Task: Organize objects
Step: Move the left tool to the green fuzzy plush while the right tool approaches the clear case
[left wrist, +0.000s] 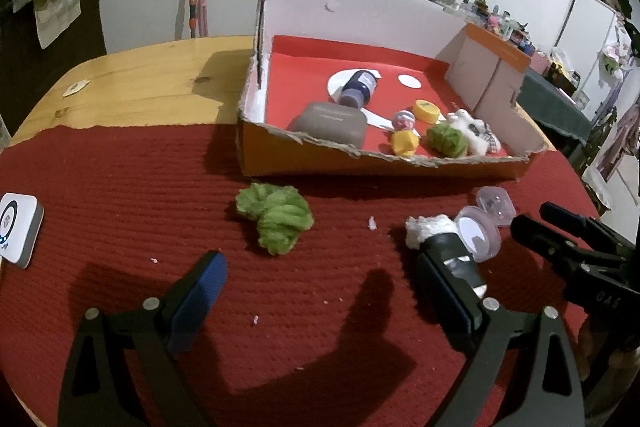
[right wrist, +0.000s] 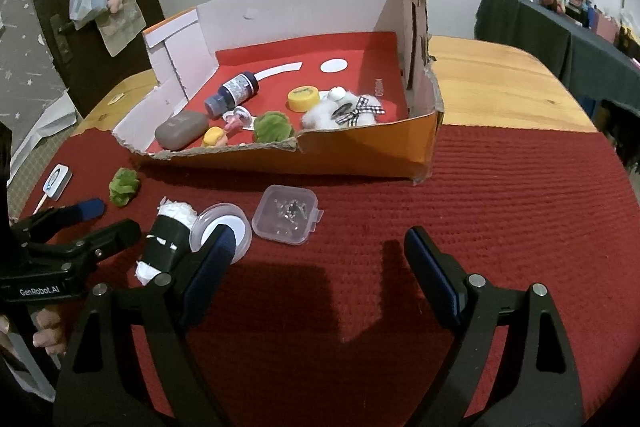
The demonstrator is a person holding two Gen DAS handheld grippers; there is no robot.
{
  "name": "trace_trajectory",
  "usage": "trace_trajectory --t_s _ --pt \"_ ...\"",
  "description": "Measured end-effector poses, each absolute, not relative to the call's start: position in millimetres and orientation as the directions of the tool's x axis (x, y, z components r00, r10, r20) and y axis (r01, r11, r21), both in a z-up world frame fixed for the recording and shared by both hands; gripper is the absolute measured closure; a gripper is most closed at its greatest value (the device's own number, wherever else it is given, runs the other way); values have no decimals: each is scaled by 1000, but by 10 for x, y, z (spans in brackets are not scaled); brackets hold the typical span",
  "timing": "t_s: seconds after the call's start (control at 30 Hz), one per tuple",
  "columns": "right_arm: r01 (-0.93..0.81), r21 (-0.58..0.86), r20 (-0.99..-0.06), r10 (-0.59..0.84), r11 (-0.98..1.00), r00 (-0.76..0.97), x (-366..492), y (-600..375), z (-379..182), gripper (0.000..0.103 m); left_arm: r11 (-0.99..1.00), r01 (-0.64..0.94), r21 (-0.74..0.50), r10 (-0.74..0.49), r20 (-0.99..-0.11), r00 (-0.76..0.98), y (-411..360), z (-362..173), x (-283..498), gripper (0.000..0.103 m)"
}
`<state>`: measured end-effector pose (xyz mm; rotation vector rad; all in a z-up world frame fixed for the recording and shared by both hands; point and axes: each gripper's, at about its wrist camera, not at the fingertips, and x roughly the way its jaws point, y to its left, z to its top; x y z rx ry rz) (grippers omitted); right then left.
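An open cardboard box (left wrist: 352,159) (right wrist: 360,155) with a red floor holds a dark bottle (left wrist: 358,89), a grey case (left wrist: 330,123), a yellow cap (left wrist: 426,111), a green pom-pom and a white plush. On the red mat in front lie a green pom-pom (left wrist: 276,217) (right wrist: 125,185), a black-wrapped white roll (left wrist: 448,247) (right wrist: 168,241), a round clear container (left wrist: 480,233) (right wrist: 222,231) and a small square clear case (right wrist: 287,214). My left gripper (left wrist: 320,267) is open, its right finger beside the roll. My right gripper (right wrist: 320,247) is open just before the containers.
A white square device (left wrist: 18,229) (right wrist: 58,181) lies at the mat's left edge. The bare wooden table (left wrist: 160,87) shows behind the mat. A dark-clothed side table (right wrist: 560,39) with clutter stands at the right.
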<state>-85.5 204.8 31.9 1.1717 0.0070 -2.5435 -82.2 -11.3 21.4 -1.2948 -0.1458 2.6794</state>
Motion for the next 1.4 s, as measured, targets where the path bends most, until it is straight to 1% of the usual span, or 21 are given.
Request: trace_trajectory --t_s 0.2,0.47,0.7,0.77,0.8,0.9,0.97,1.03,1.1,1.17,1.2,1.23,1.27,1.3,1.4 --pt "287 152 -759 -298 -946 -579 -989 2039 280 16 -985 -87 -147 170 -780 -602 -181 201 -947 6" --pt "281 137 -776 -279 -950 -565 -1136 1983 247 16 -989 -90 -121 151 -785 -601 -232 180 -1087 6" --pt "286 107 -783 -258 -952 -566 -1191 1927 223 16 -989 -115 -91 143 -779 -611 -229 166 -1143 13" --pt "293 107 -782 -262 -950 -566 -1189 1927 220 16 -989 -125 -80 141 -776 -615 -226 165 -1148 19" --pt "296 110 -781 -267 -949 -564 -1186 1930 217 16 -988 -129 -79 142 -774 -617 -226 164 -1152 19" --pt "308 112 -781 -276 -945 -561 -1171 1940 221 16 -984 -149 -97 170 -766 -621 -235 178 -1143 26" --pt "319 112 -779 -283 -941 -559 -1158 1940 222 17 -980 -165 -107 188 -762 -620 -222 179 -1142 33" --pt "330 110 -779 -288 -937 -557 -1146 1932 217 17 -975 -186 -119 210 -759 -616 -206 183 -1132 37" --pt "343 102 -778 -290 -934 -558 -1131 1914 217 23 -971 -207 -121 226 -757 -614 -188 186 -1115 39" --pt "358 97 -777 -295 -929 -557 -1112 1895 218 27 -968 -221 -123 235 -756 -611 -176 189 -1098 45" --pt "364 94 -776 -297 -927 -556 -1105 1887 219 29 -967 -225 -122 237 -756 -610 -176 189 -1088 46" --pt "370 93 -775 -301 -924 -556 -1098 1881 220 30 -966 -229 -123 241 -755 -610 -177 191 -1082 48" --pt "376 94 -774 -305 -922 -555 -1094 1876 221 34 -965 -231 -124 243 -755 -609 -175 190 -1076 52" --pt "379 93 -774 -307 -921 -554 -1093 1871 217 37 -965 -233 -123 244 -755 -609 -178 190 -1069 54" --pt "392 89 -771 -313 -915 -554 -1080 1856 216 42 -965 -235 -112 237 -754 -612 -180 190 -1042 61"
